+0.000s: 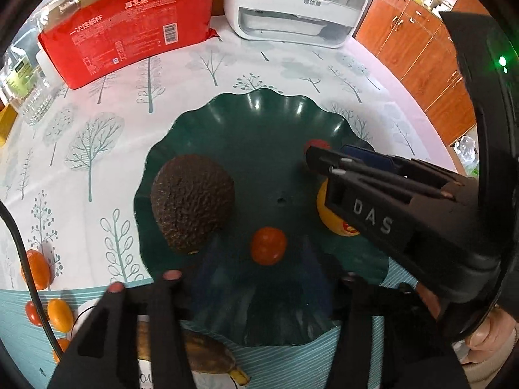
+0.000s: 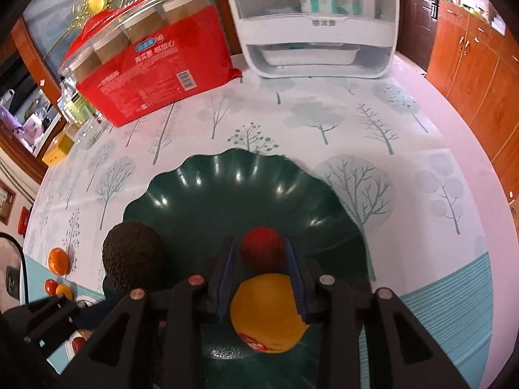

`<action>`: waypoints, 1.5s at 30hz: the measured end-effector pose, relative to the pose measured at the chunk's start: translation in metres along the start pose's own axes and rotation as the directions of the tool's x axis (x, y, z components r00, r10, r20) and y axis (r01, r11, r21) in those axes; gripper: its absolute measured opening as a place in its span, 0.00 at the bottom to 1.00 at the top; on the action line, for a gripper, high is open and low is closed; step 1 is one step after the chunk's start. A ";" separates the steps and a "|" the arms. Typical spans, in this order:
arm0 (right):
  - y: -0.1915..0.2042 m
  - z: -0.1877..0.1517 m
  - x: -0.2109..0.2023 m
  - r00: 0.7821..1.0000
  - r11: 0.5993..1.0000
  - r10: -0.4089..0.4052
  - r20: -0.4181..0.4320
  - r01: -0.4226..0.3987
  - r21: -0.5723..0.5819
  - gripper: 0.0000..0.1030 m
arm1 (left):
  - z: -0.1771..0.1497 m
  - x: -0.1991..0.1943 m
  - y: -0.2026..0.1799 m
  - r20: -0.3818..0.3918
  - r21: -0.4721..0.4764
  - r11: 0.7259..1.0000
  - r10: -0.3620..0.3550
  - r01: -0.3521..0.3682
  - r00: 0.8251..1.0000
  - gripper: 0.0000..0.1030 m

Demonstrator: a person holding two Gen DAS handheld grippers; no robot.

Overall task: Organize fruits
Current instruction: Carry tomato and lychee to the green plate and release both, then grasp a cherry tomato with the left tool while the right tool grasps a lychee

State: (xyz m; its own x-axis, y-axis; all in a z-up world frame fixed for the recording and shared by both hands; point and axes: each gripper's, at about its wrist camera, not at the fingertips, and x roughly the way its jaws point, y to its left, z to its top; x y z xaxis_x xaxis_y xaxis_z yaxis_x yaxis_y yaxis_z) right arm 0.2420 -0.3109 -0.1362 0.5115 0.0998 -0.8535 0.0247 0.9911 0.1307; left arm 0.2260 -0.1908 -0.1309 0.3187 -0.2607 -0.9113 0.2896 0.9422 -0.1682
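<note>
A dark green wavy plate (image 1: 259,120) (image 2: 201,194) holds an avocado (image 1: 193,204) (image 2: 134,261), a yellow-orange fruit with a red sticker (image 2: 269,314) (image 1: 335,225) and two small red tomatoes. One tomato (image 1: 269,245) lies on the plate between the spread fingers of my left gripper (image 1: 259,269), which is open and not touching it. The other tomato (image 2: 262,249) (image 1: 317,145) rests on the plate between the blue pads of my right gripper (image 2: 261,259) (image 1: 313,159). A thin gap shows at the left pad, so this gripper is open too.
Left of the plate lie an orange (image 1: 35,269) (image 2: 58,261), small tomatoes and a kumquat (image 1: 60,317), and a browned banana (image 1: 207,353) on paper. At the back stand a red pack of paper cups (image 1: 129,29), a white appliance (image 1: 298,3) and bottles (image 1: 26,90). A black cable (image 1: 29,275) runs at the left.
</note>
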 end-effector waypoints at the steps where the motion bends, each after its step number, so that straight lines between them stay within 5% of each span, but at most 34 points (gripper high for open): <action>1: 0.002 -0.001 -0.001 1.000 1.000 -0.004 0.004 0.004 -0.007 0.37 | -0.001 -0.002 0.000 0.002 0.001 1.000 0.000 0.000 1.000 0.56; 6: 0.009 -0.004 -0.010 1.000 0.999 -0.010 0.023 0.011 -0.038 0.41 | -0.003 -0.009 0.004 0.007 -0.009 1.000 0.006 -0.006 1.000 0.68; 13: 0.016 -0.010 -0.020 0.999 0.999 -0.005 0.033 0.007 -0.047 0.42 | -0.008 -0.026 0.010 0.025 -0.025 1.000 0.015 -0.014 1.000 0.72; 45: 0.064 -0.040 -0.100 0.995 0.999 0.012 0.104 -0.006 -0.051 0.42 | -0.046 -0.149 0.081 0.190 -0.105 0.991 0.101 -0.082 0.977 0.78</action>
State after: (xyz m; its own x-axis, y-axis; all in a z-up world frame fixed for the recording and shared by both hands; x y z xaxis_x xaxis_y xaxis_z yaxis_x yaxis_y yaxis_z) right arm 0.1583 -0.2542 -0.0624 0.5979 0.1017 -0.7951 -0.0222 0.9936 0.1104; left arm 0.1601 -0.0664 -0.0264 0.5117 -0.1995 -0.8357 0.1661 0.9773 -0.1315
